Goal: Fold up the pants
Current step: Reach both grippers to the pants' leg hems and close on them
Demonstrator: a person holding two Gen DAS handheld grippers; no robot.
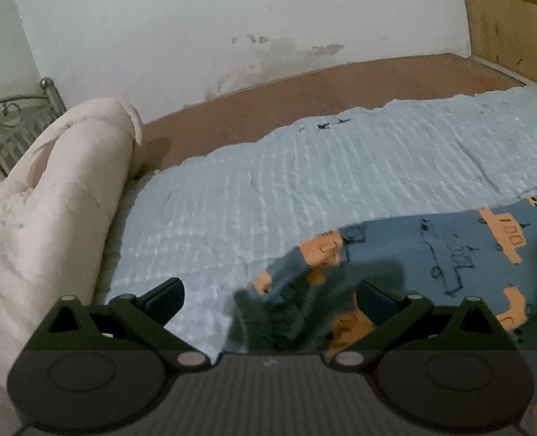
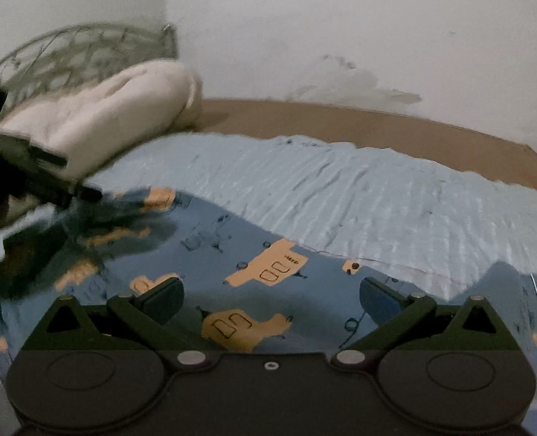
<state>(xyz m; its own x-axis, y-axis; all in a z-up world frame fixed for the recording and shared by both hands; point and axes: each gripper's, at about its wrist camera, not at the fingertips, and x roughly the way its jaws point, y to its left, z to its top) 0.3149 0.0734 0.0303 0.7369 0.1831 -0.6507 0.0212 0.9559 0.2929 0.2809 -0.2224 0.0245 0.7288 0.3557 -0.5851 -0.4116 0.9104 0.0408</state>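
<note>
The pants [image 1: 432,250] are blue with orange vehicle prints and lie on a light blue bedspread [image 1: 305,181]. In the left wrist view my left gripper [image 1: 270,299] is open over a bunched, blurred end of the pants, which lies between the spread fingers. In the right wrist view my right gripper [image 2: 270,299] is open just above the flat pants [image 2: 254,276], holding nothing. The left gripper [image 2: 32,178] shows blurred at the left edge of that view, over the far end of the pants.
A rolled cream blanket [image 1: 50,200] lies at the left by a metal headboard [image 1: 10,123]. Brown mattress [image 1: 323,94] shows beyond the bedspread, against a stained white wall. A wooden panel [image 1: 515,18] stands at the far right.
</note>
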